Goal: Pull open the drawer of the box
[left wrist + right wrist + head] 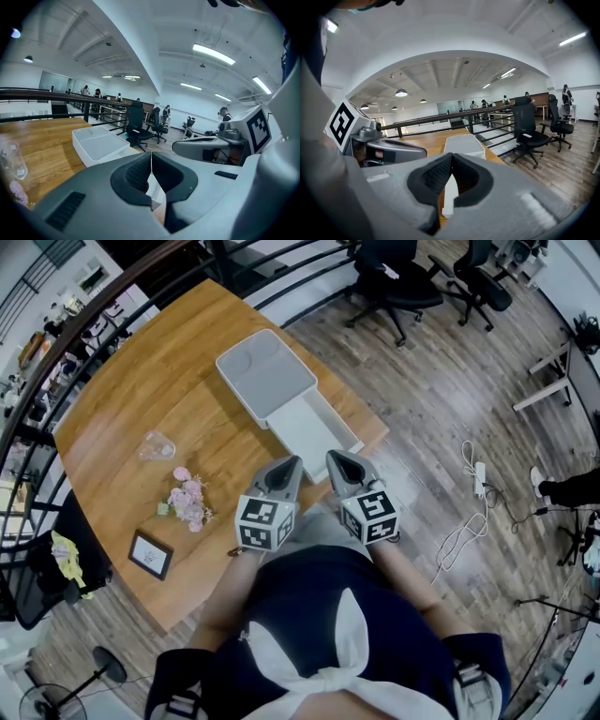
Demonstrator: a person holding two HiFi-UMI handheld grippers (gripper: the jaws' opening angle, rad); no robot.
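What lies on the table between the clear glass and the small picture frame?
A small bunch of pink flowers lies between the glass and the picture frame, slightly off their line toward the person's right. The head view shows it.

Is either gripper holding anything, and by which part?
Nothing is held: left gripper and right gripper both have jaws shut together, empty; the white plastic box has its drawer already open.

Wooden bench (pixel 122 409) carrying white box (pixel 265 374), drawer (pixel 314 432) pulled out. Left of box: clear glass (pixel 157 445); pink flowers (pixel 188 500) farther off; small framed pic (pixel 150 554) farthest from box.
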